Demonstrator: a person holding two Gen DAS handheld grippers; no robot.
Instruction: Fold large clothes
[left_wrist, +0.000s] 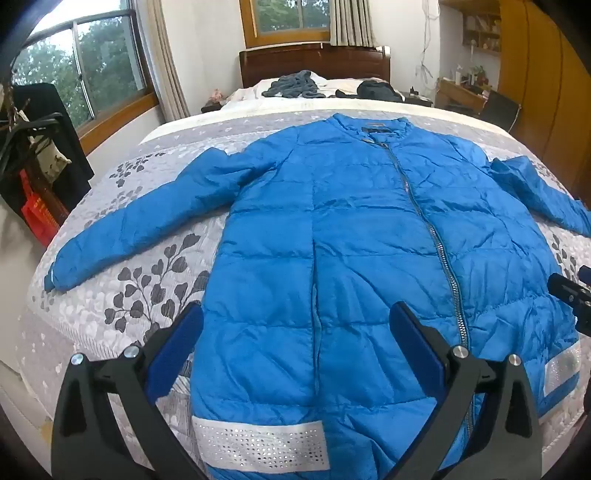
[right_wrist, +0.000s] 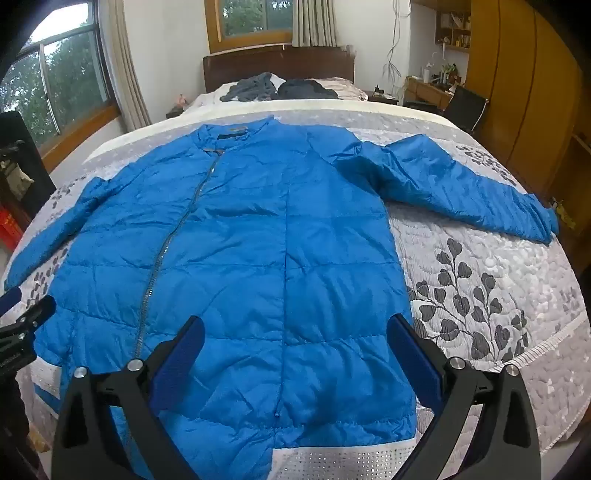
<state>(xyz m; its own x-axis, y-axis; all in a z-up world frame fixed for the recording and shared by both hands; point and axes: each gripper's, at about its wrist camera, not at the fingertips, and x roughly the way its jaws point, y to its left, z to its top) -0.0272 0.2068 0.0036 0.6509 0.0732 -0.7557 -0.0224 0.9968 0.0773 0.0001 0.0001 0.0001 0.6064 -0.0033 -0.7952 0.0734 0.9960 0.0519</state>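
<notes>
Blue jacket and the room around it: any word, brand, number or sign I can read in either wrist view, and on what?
None can be read.
blue jacket: the dark label inside the collar bears a mark, too blurred to read.
red crate by the bed: no legible marking.

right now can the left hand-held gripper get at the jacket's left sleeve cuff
Probably yes: the left hand-held gripper is open over the hem, and the blue puffer jacket's sleeve cuff lies flat on the bedspread, uncovered.
</notes>
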